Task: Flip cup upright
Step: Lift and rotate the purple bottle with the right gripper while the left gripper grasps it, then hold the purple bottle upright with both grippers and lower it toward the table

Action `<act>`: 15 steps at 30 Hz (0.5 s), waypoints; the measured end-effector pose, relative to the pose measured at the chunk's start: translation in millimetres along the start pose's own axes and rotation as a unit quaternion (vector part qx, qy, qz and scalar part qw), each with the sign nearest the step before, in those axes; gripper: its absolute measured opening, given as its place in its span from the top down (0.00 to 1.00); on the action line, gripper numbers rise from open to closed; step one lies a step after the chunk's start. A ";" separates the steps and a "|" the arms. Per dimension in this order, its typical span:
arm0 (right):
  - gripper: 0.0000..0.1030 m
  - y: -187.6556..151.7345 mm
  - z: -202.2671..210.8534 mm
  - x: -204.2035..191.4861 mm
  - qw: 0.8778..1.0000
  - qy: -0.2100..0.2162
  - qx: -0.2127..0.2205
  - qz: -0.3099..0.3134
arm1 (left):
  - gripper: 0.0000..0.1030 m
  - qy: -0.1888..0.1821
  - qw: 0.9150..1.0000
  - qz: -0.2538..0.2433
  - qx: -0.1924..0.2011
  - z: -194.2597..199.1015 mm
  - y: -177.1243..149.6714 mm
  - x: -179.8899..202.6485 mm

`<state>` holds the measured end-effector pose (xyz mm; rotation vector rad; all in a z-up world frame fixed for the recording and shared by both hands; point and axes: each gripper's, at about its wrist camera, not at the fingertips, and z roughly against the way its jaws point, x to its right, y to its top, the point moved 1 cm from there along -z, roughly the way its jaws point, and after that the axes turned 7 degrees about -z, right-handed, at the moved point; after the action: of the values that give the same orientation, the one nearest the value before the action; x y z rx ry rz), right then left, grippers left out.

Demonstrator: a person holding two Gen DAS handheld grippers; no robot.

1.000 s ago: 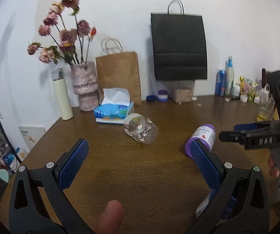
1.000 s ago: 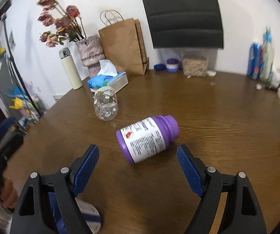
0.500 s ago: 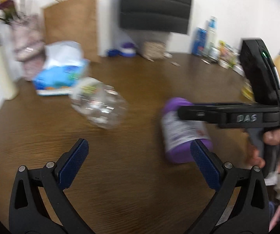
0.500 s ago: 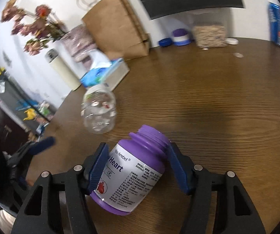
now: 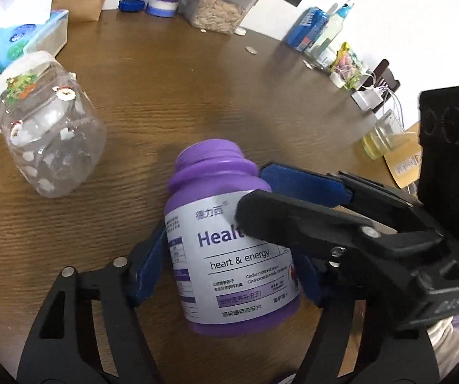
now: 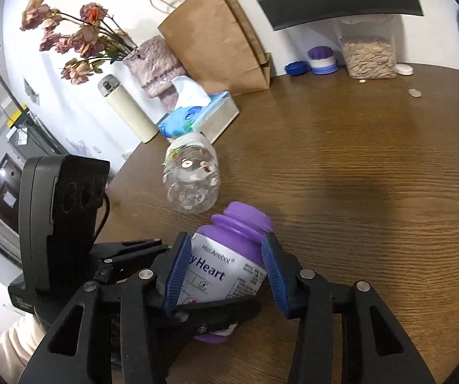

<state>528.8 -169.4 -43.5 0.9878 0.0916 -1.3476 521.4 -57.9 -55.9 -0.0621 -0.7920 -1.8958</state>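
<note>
A purple open-mouthed bottle with a white label (image 5: 229,249) lies tilted, mouth pointing away, just above the brown wooden table (image 5: 197,96). My left gripper (image 5: 229,268) is shut on its lower body. My right gripper (image 6: 226,272) is shut on the bottle (image 6: 229,256) too, nearer the neck, crossing over the left one. A clear plastic jar with small stickers (image 5: 43,134) lies on its side to the left; it also shows in the right wrist view (image 6: 192,179).
A blue tissue box (image 6: 197,115), a brown paper bag (image 6: 219,38), a vase of dried flowers (image 6: 155,64) and a cream flask (image 6: 127,108) stand at the back left. A seed container (image 5: 219,9), cans and small items (image 5: 325,38) line the back right.
Both grippers have moved in on the purple bottle and shut on it; the left was open and apart from it before. The bottle's mouth end has lifted.
</note>
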 end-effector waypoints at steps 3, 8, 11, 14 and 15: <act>0.51 0.7 13.9 -1.6 1.000 -0.008 0.017 0.002 | 0.38 0.033 0.999 0.001 0.015 0.5 -3.2 2.6; 0.50 4.5 49.7 -19.8 0.998 -0.011 0.049 0.026 | 0.38 0.089 0.990 -0.033 0.108 46.3 -11.1 16.6; 0.31 6.4 71.6 -40.8 0.997 -0.002 0.062 0.046 | 0.38 0.100 0.981 -0.049 0.159 82.9 -16.7 28.9; 0.19 6.1 89.6 -71.4 0.995 0.048 0.062 0.068 | 0.38 0.121 0.971 -0.069 0.195 113.0 -30.1 42.6; 0.19 6.0 93.3 -81.9 0.993 0.065 0.059 0.073 | 0.38 0.137 0.964 -0.083 0.213 123.6 -37.3 49.6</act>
<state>466.9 -166.6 64.2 1.1597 0.0367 -1.1657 430.2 -20.6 41.1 0.5371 -1.0174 -1.7969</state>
